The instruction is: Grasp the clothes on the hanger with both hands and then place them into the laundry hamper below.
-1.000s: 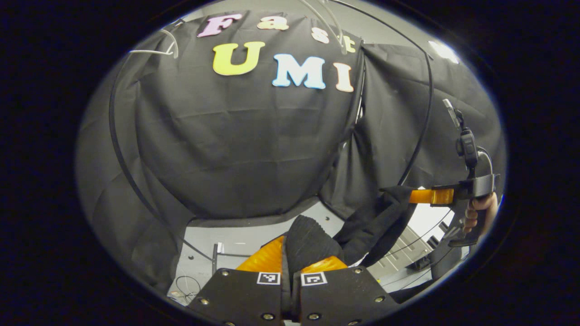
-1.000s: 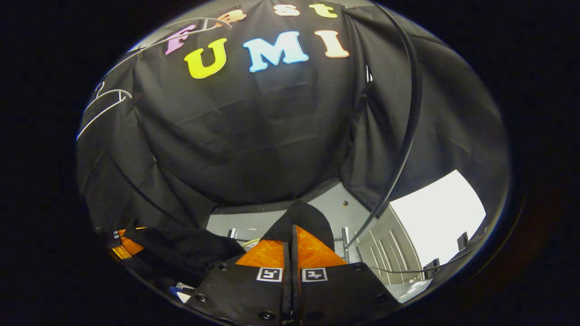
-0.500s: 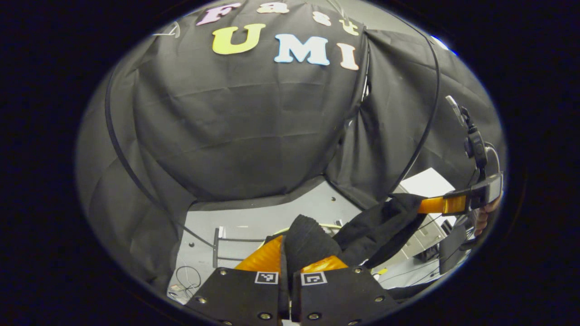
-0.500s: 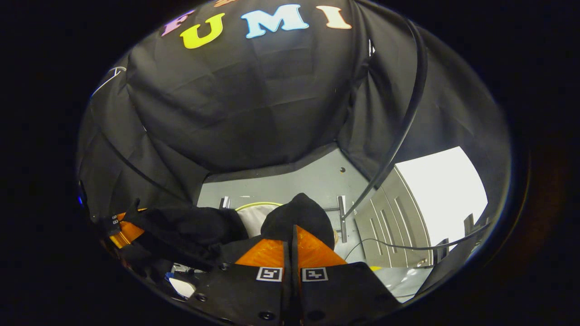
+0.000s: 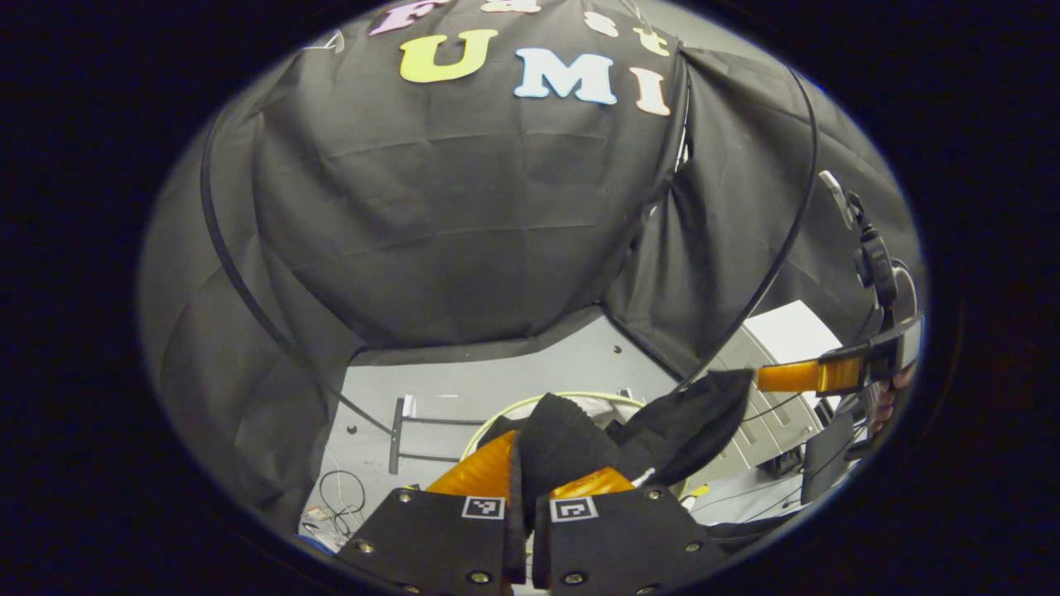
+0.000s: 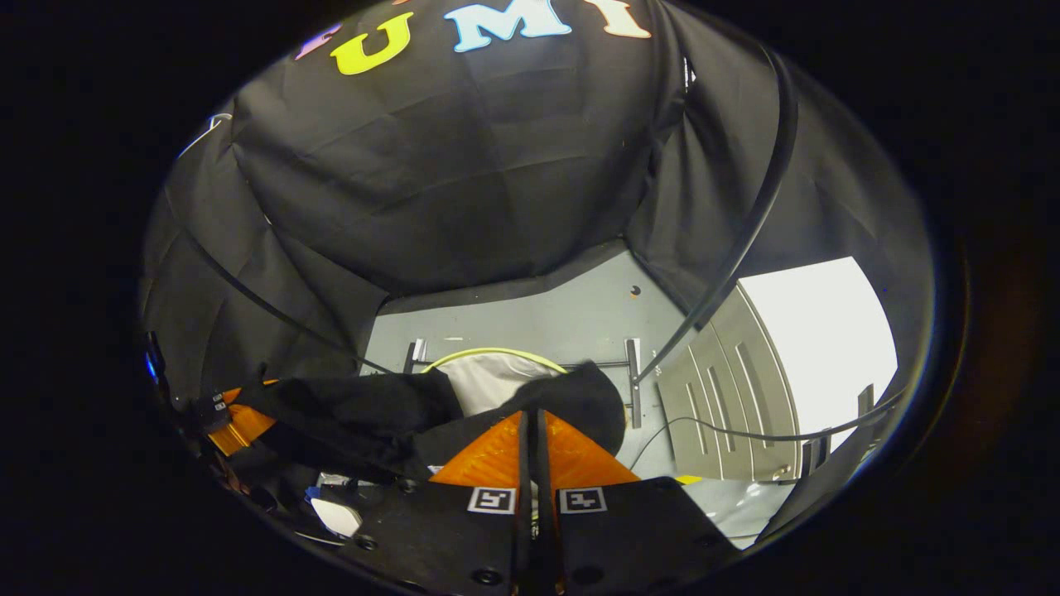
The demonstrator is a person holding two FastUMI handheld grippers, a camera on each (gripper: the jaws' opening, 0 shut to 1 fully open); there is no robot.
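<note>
So the left tool [image 5: 530, 472] is clamped down tight on a bunched fold of the black garment [image 5: 679, 418], fabric squeezed up between its two fingers with basically no gap. The right tool [image 6: 530, 451] is pinched closed on the other end of the same garment (you can see it from the left gripper view too, out to the side with a hand on its handle). The cloth hangs in a loose sag between the two tools, so its long axis runs tool to tool, roughly level.

The thing that matters for the next move: the laundry hamper [image 6: 489, 354] sits below the garment and a bit beyond it, straight ahead of both tools. Its pale yellow-green rim curves just past the cloth, and the light lining inside looks empty as far as I can tell (the garment covers the near part, so I can't swear to it). The sagging middle of the garment is over the hamper's mouth, while both gripped ends are nearer the person than the hamper's far rim. Neither tool looks clearly closer to the hamper than the other.

My guess is it's mid-lowering, and letting go comes once the cloth is down inside. Behind the hamper is a metal stand [image 6: 631, 389] on the grey floor [image 6: 563, 314].
</note>
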